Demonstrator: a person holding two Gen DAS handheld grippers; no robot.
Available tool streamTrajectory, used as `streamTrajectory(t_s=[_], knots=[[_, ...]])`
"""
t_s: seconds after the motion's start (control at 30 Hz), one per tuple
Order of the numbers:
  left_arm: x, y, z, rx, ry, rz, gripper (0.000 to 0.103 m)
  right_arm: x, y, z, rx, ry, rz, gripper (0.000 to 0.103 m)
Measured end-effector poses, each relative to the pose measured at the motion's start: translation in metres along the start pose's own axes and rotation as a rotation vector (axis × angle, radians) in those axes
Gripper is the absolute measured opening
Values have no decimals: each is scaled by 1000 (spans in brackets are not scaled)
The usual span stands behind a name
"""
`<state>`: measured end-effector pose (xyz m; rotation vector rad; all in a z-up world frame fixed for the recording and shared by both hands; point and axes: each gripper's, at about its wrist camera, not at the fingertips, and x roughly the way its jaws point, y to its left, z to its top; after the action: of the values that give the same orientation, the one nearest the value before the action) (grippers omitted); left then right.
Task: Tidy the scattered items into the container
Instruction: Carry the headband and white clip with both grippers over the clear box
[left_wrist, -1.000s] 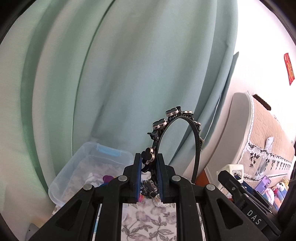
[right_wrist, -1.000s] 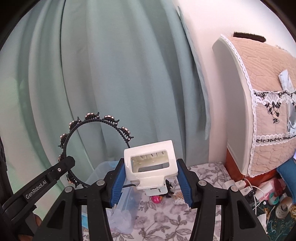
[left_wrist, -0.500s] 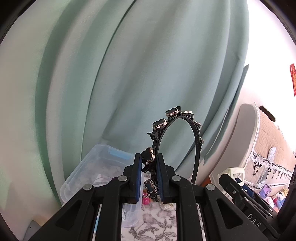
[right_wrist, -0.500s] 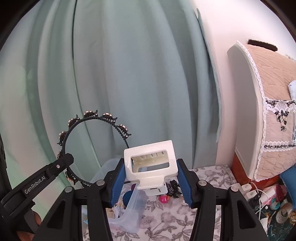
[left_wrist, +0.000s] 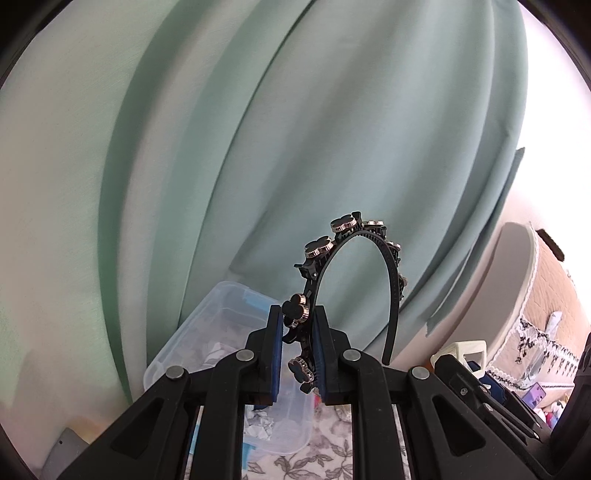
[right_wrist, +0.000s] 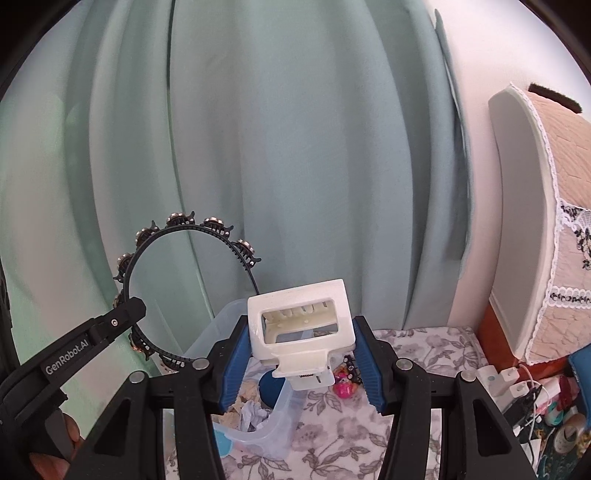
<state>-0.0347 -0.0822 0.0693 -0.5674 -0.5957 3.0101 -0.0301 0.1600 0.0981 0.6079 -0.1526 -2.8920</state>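
Note:
My left gripper (left_wrist: 297, 334) is shut on one end of a black headband (left_wrist: 391, 273) studded with clover-shaped ornaments, and its arch stands up above the fingers. The same headband (right_wrist: 184, 236) shows at the left of the right wrist view, held by the left gripper's fingers (right_wrist: 122, 319). My right gripper (right_wrist: 301, 347) is shut on a large cream-white hair claw clip (right_wrist: 299, 325), held upright. A clear plastic container (left_wrist: 221, 332) sits just beyond and below both grippers, its rim (right_wrist: 210, 332) under the clip, with crumpled paper and a dark blue item inside.
A floral grey-white cloth (right_wrist: 413, 347) covers the surface. A pink toy and a small black clip (right_wrist: 345, 380) lie right of the container. Green curtain (right_wrist: 295, 147) hangs behind. A padded headboard (right_wrist: 546, 221) and white plugs with cables (right_wrist: 506, 380) stand at right.
Both grippers have swung leftward with their loads, and the container has slid toward the middle of each view and come closer. Neither grip has changed.

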Motion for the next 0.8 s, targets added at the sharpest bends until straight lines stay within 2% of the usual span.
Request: streamTrajectory(t_s=[0.17, 0.43, 0.53, 0.8], knots=[[-8, 3, -5, -24, 5, 17, 15, 13, 10, -2, -22, 23, 12, 57], [7, 28, -9, -65, 23, 52, 15, 37, 23, -9, -52, 71, 34, 57], [13, 37, -11, -81, 33, 66, 15, 43, 9, -9, -61, 90, 40, 57], [31, 59, -18, -119, 57, 108, 15, 54, 36, -26, -83, 139, 56, 57]])
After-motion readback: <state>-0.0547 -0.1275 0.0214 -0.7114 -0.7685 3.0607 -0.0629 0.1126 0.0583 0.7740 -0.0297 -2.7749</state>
